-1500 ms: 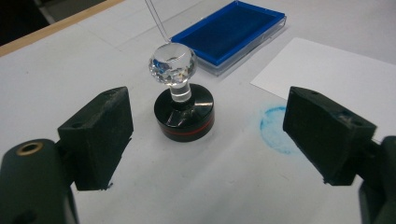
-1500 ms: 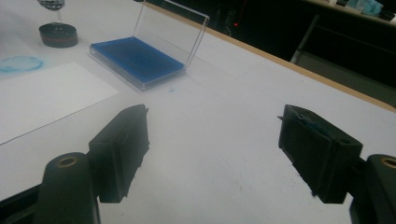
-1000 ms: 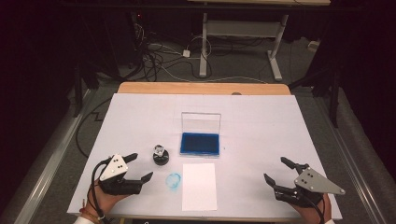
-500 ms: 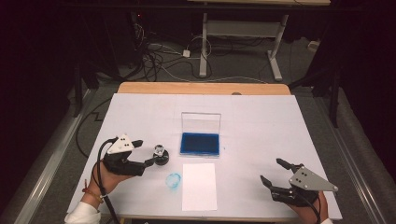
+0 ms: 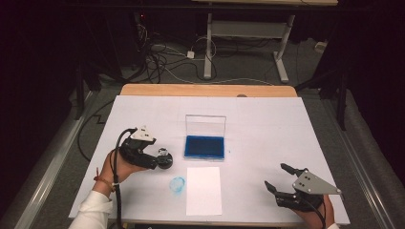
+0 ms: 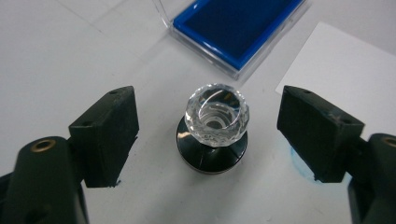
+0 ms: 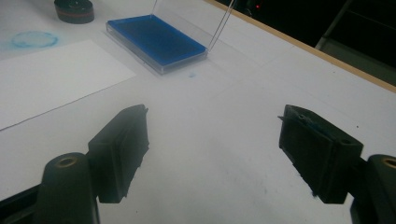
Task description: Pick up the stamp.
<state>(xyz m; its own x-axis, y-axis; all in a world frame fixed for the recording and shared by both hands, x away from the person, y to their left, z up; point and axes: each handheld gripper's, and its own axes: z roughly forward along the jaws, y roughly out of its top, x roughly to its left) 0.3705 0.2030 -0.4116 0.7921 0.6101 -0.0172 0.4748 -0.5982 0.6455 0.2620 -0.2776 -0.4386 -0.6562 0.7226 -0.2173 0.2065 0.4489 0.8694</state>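
Left gripper (image 6: 208, 140) at the stamp (image 6: 215, 126).
Jaws apart, just narrowed slightly, flanking it untouched; ink pad (image 5: 204, 146) at two o'clock. Right gripper (image 5: 282, 179) gapes, empty.

My tongs (image 6: 212, 135): matt black pads, rubbery, edges scuffed. Stamp (image 6: 215, 126): clear faceted knob, glassy, on glossy black base. Ink pad (image 5: 204, 147): clear glossy plastic case, matt blue felt. Paper sheet (image 5: 204, 190) matt white. Worktop (image 5: 267, 124) smooth white, wood edge.

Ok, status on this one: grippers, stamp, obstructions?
Left gripper open, straddling the crystal-knobbed black round stamp, untouched. Right gripper open, idle. Nothing in the way.
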